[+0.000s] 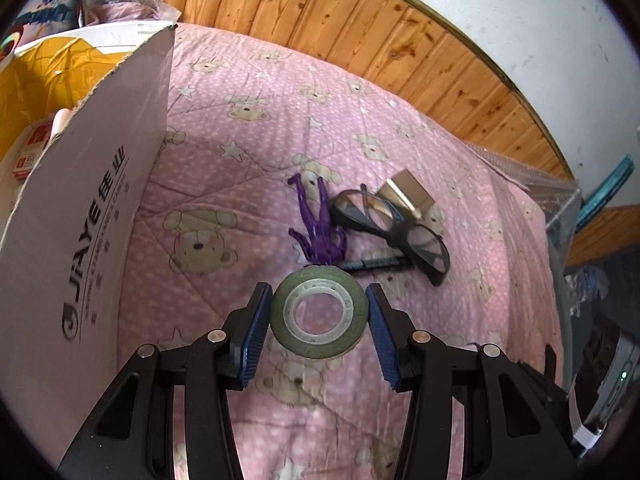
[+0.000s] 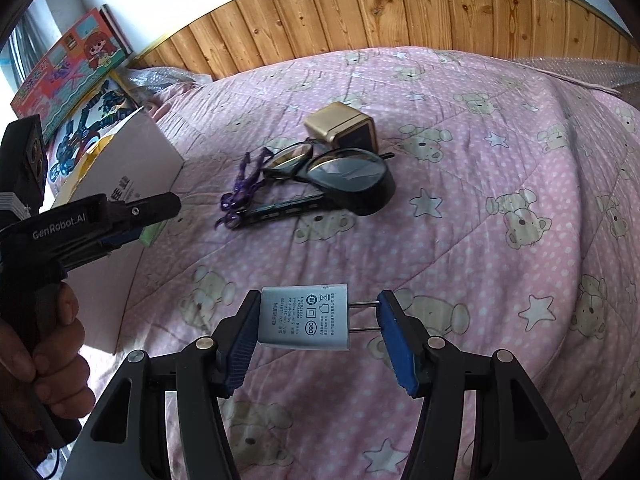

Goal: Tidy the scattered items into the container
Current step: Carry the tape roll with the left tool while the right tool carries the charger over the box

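Observation:
My left gripper (image 1: 318,295) is shut on a green tape roll (image 1: 320,277), held above the pink bear quilt (image 1: 240,128) beside the white cardboard box (image 1: 100,208). In the right wrist view that gripper (image 2: 148,220) shows side-on with the tape roll (image 2: 151,235) at its tips. My right gripper (image 2: 319,304) is shut on a grey power adapter (image 2: 304,316): one pad presses its body, the other its prongs. On the quilt lie a purple figure (image 2: 240,188), black glasses (image 2: 340,172), a gold cube (image 2: 340,124) and a dark flat strip (image 2: 280,210).
The box holds a yellow bag (image 1: 52,76) and a small red-and-white carton (image 1: 28,160). A wooden headboard (image 2: 360,4) runs behind the bed. Toy boxes (image 2: 68,68) lean at the far left. A hand (image 2: 52,360) grips the left gripper's handle. The bed's edge (image 1: 560,240) drops off at the right.

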The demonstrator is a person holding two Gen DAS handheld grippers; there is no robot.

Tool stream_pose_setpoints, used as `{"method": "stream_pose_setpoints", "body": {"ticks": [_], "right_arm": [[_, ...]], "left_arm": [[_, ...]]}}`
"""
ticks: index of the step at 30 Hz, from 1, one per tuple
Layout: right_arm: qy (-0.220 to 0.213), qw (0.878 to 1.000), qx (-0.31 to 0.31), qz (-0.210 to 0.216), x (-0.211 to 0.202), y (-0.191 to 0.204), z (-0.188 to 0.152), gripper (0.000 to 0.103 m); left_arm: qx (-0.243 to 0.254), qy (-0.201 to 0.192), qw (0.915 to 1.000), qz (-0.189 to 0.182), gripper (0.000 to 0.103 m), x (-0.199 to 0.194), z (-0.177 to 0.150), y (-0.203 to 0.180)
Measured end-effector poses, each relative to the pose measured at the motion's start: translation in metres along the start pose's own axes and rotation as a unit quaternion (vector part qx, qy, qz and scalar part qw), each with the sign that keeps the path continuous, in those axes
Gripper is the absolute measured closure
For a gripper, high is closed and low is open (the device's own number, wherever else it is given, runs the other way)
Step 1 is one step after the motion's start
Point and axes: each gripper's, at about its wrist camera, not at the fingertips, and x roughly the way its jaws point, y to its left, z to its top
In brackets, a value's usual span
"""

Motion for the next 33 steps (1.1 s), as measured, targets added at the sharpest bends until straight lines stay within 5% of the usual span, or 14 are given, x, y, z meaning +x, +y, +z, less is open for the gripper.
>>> {"method": "stream_pose_setpoints", "body": {"ticks": [33], "right_arm": [[-0.055,0.994,-0.085,0.040,-0.074,0.097,-0.044,0.044]], "left_arm": [[0.029,-0.078,0.9944,-0.066,0.053,-0.125,-0.063,0.001]]}}
